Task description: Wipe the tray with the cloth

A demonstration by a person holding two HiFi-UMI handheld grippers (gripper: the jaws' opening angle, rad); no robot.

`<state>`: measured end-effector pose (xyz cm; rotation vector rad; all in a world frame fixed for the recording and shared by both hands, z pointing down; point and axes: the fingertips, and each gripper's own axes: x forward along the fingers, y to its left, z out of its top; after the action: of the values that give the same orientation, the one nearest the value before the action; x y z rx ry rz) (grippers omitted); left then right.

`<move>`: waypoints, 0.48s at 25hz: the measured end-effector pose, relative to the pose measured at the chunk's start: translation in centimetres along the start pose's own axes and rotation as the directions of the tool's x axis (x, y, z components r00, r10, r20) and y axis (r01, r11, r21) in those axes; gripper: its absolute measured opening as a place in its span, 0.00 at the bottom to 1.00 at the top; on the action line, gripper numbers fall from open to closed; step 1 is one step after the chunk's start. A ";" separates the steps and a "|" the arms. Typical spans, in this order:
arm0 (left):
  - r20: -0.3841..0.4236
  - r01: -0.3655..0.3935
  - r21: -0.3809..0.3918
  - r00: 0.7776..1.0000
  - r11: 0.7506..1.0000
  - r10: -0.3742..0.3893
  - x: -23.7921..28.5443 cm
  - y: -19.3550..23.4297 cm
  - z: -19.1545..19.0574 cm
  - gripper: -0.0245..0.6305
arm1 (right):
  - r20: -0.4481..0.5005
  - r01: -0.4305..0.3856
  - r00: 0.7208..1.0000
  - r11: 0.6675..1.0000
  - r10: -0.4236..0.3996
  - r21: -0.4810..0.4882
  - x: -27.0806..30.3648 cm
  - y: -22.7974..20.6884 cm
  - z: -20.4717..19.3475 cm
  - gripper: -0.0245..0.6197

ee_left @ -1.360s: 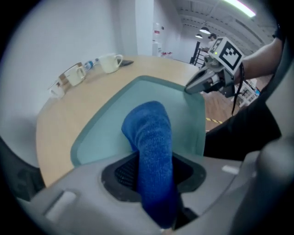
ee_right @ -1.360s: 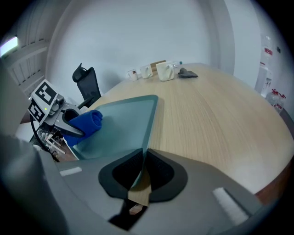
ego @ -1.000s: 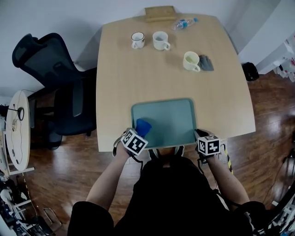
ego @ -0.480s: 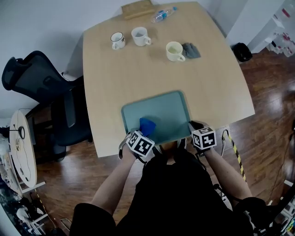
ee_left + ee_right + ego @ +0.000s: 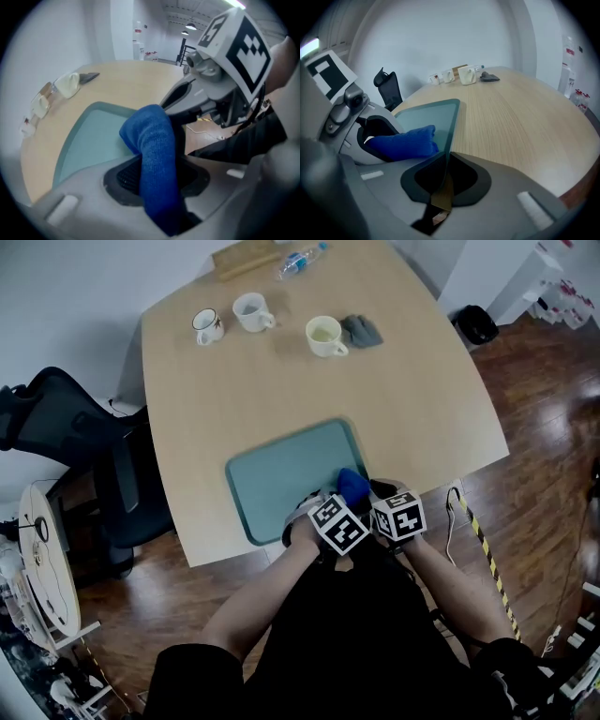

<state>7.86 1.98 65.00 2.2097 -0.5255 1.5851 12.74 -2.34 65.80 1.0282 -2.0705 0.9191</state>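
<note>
Head view: my left gripper sits over the tray's near right corner, its fingers clamped on the blue cloth. The cloth stands up from the tray floor just inside that corner. My right gripper is just beside it, at the tray's right rim, and the two marker cubes almost touch. The tray lies on the table by its near edge. Well beyond the tray's far side stand three mugs, with a grey rag beside the rightmost one. Farther off lie a bottle and a wooden block. A chair stands off the tray's left side.

Left gripper view: my two fingers are closed on the cloth, which fills the gap between the pads and rises past them in a thick blue fold. The fold leans over the tray. My right gripper's body and cube loom just beyond the cloth, at the tray's edge.

Right gripper view: my fingers are pinched together on the tray's rim, which runs straight in between the pads. The cloth lies just inside that rim, over the tray floor, held in my left gripper. The mugs show small beyond the tray's far end.
</note>
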 end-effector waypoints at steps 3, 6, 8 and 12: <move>-0.016 0.004 0.049 1.000 0.999 -0.004 0.9 -0.6 2.1 0.28 | 0.014 -0.021 1.000 0.998 0.020 0.058 -0.1 -0.3 0.1 0.08; 0.006 0.023 0.041 1.000 0.999 -0.024 0.9 -0.9 2.4 0.28 | 0.012 -0.033 0.999 0.996 0.033 0.078 -0.3 -0.5 -0.2 0.08; 0.037 0.028 0.022 0.999 0.999 -0.029 0.7 -0.8 1.9 0.28 | 0.005 -0.031 1.000 0.998 0.030 0.058 -0.2 -0.5 -0.3 0.08; 0.041 0.014 0.001 0.999 1.000 -0.014 -0.2 -0.5 -0.5 0.28 | -0.013 -0.027 1.000 0.999 0.028 0.033 -0.2 -0.6 -0.3 0.08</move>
<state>7.59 2.67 64.89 2.2464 -0.5204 1.5364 13.39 -2.30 65.94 1.0099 -2.0692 0.9742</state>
